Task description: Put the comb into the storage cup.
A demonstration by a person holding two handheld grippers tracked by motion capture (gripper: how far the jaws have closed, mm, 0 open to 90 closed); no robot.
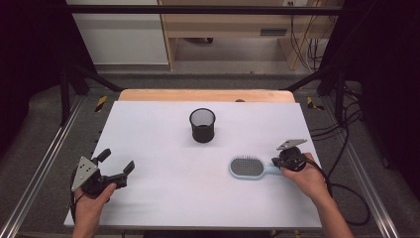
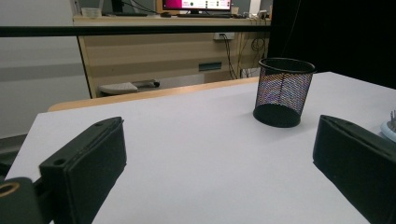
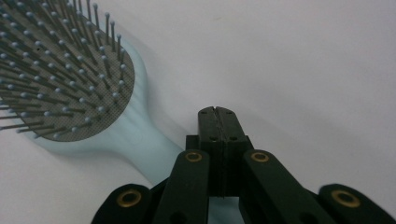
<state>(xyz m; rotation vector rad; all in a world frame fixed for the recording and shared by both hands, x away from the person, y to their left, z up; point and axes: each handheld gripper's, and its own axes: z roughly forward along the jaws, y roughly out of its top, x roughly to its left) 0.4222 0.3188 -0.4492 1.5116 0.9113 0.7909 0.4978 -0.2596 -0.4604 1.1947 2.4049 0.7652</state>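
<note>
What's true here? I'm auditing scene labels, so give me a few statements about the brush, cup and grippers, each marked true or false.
1. The cup stands upright on the table. True.
2. The brush lies inside the cup. False: it lies on the table, bristles up, apart from the cup.
3. The left gripper has its jaws open with nothing between them. True.
4. The right gripper has its jaws wide open. False: they are shut, pad against pad, right at the brush's handle.

hairbrush (image 3: 70, 70) head cut off at left edge, handle hidden — blurred
</note>
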